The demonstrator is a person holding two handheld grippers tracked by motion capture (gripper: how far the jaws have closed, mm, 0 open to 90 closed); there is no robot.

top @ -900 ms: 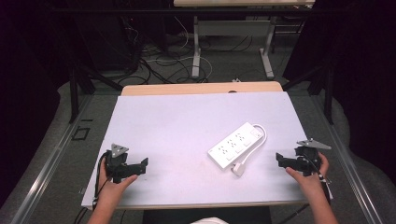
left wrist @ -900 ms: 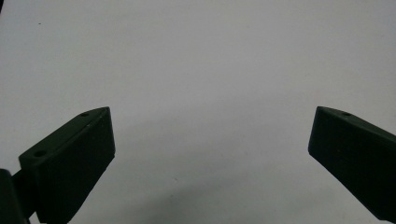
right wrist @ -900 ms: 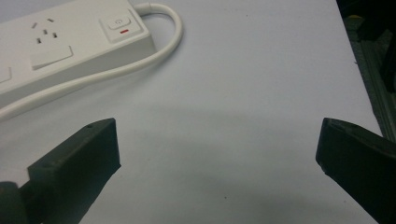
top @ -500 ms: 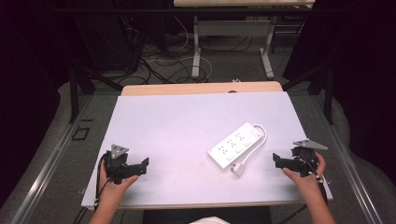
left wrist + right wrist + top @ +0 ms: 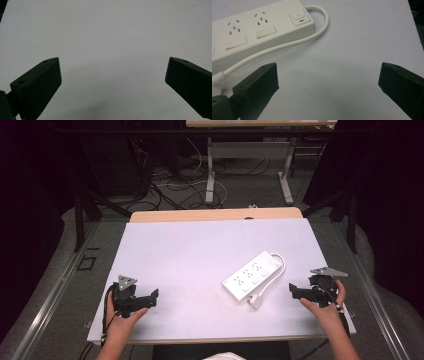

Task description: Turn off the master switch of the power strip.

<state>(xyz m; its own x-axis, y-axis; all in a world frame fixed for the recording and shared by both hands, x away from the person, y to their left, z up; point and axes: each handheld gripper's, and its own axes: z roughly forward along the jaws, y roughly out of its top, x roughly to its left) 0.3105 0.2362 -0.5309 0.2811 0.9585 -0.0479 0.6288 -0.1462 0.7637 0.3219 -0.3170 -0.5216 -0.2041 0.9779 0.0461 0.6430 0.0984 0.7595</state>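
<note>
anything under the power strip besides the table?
Nothing visible. The power strip lies flat on the white table; its cord loops around the switch end and runs beside it to the plug, not underneath. The strip's underside is hidden.

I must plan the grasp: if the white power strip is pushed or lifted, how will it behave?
The power strip looks rigid and flat, so it would probably slide rather than roll or tip. Its smooth plastic may slip. Its cord looks bendable and would likely trail with the plug.

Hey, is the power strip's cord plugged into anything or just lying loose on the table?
Loose. The power strip lies flat; its cord loops round to a plug resting free on the table.
</note>
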